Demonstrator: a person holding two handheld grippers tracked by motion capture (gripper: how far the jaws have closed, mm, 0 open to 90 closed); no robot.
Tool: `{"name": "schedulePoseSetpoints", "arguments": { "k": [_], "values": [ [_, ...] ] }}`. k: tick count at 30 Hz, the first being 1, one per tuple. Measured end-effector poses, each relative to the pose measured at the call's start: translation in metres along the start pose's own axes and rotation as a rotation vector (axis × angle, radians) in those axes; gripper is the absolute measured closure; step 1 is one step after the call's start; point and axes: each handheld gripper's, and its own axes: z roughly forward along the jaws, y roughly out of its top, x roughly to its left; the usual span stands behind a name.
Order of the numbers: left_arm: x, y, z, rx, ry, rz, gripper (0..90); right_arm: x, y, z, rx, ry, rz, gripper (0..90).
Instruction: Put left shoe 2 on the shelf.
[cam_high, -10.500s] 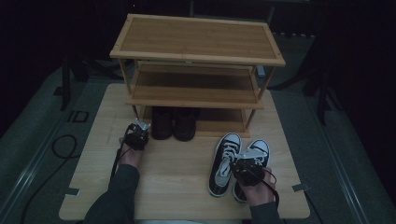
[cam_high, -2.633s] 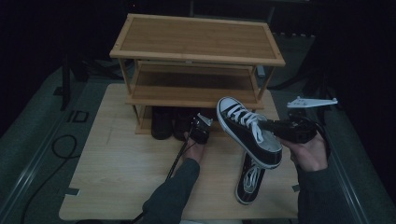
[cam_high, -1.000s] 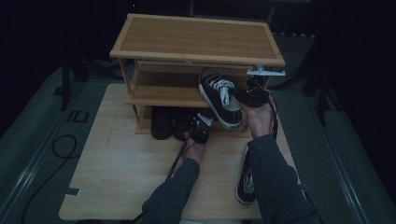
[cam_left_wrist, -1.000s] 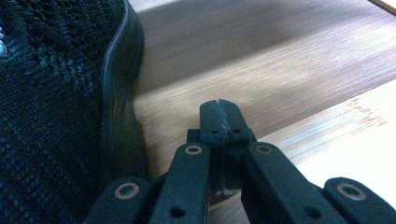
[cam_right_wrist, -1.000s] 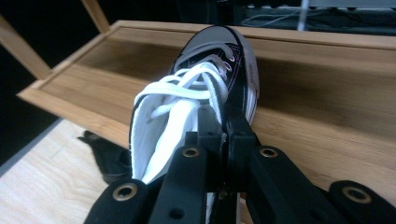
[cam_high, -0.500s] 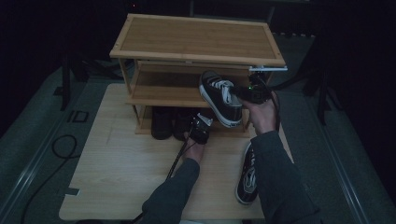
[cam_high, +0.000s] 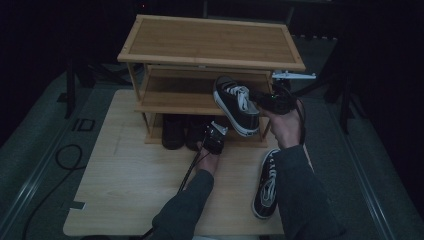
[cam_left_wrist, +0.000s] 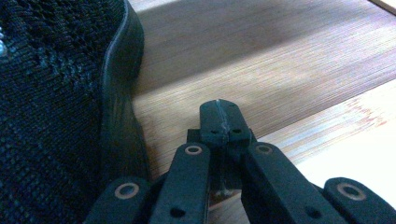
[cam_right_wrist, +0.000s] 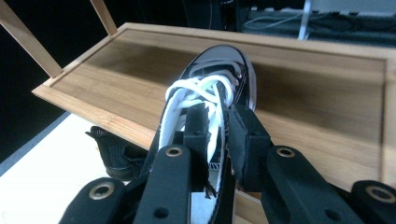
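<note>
A: From the high view, where is the sneaker (cam_high: 236, 104)?

B: It hangs in the air by the middle shelf (cam_high: 175, 95) of the shoe rack (cam_high: 210, 42), toe pointing to ten o'clock. The right gripper (cam_high: 260, 98) holds it. Its mate (cam_high: 266, 182) lies on the table (cam_high: 125, 185) at five o'clock.

A: And the left gripper view?

B: The left gripper (cam_left_wrist: 219, 122) is closed on nothing. It rests low beside a black mesh shoe (cam_left_wrist: 51, 93) at nine o'clock, out of the way, I think.

A: The right gripper view?

B: Its jaws pinch the sneaker's (cam_right_wrist: 210, 107) side by the laces, toe at twelve o'clock, so it can slide onto the shelf (cam_right_wrist: 299, 107).
</note>
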Motion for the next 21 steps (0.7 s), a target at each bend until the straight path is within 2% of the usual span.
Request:
{"name": "schedulePoseSetpoints", "arguments": {
  "k": [7, 9, 13, 16, 21],
  "values": [
    [0.0, 0.0, 0.0, 0.0, -0.002, -0.004, 90.0, 0.0, 0.001, -0.021, -0.053, 0.012, -0.007, 77.7],
    [0.0, 0.0, 0.0, 0.0, -0.001, 0.0, 90.0, -0.001, 0.001, -0.025, -0.06, -0.001, -0.014, 80.2],
    [0.0, 0.0, 0.0, 0.0, -0.002, -0.005, 90.0, -0.001, -0.004, -0.029, -0.03, -0.081, -0.066, 89.7],
    [0.0, 0.0, 0.0, 0.0, -0.002, -0.005, 90.0, 0.0, -0.009, -0.03, -0.015, -0.106, -0.09, 90.0],
    [0.0, 0.0, 0.0, 0.0, -0.002, -0.004, 90.0, -0.004, -0.015, -0.031, 0.005, -0.111, -0.09, 90.0]
  ]
}}
